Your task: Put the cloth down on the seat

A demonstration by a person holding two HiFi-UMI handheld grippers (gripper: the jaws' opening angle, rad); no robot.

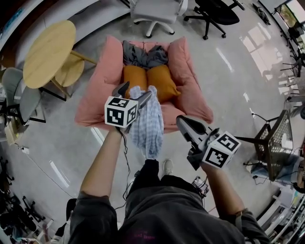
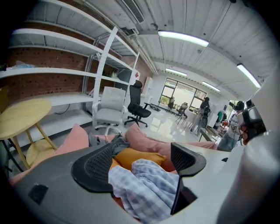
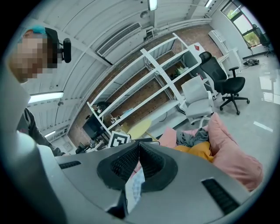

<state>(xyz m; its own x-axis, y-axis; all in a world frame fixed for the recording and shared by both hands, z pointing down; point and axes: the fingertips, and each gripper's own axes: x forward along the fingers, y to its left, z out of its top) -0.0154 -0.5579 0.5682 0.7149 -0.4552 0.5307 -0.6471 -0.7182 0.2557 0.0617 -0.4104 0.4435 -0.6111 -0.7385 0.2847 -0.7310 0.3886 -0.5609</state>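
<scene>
— Black mesh pads on my left gripper (image 2: 146,159) stand spread wide. Blue-and-white checked cloth (image 2: 144,188) is bunched between them and lies against the pad at that view's right. Neither pad presses it.
— From the head view?
— Left gripper (image 1: 134,94) is raised, and the cloth (image 1: 148,126) hangs off it in a long fold over the front of the pink seat (image 1: 97,90). Not laid down. Can't tell whether any part brushes the seat; the marker cube covers that spot.
— Right side?
— Right gripper (image 3: 139,146) has its tips pressed together, nothing pinched. A sliver of the cloth (image 3: 135,188) shows through the gap below the tips, behind them. Head view puts the right gripper (image 1: 180,121) near the cloth, not touching it.
— What's lost to view?
— The cloth's lower end overlaps the person's trouser leg (image 1: 150,169). The seat's front edge sits behind cloth and cube. The room's far corners warp and darken at the lens rim.
— Seat itself?
— Two orange cushions (image 1: 162,81) side by side in the hollow, a grey garment (image 1: 143,56) crumpled behind them.
— Room?
— Glossy pale floor (image 1: 228,71) with window glare. Round wooden table (image 1: 49,52) left of the seat. White office chair (image 1: 155,12) and black office chair (image 1: 214,12) beyond it. Dark wire stand (image 1: 274,138) to the right. White shelving (image 2: 65,72) against a brick wall (image 2: 43,85).
</scene>
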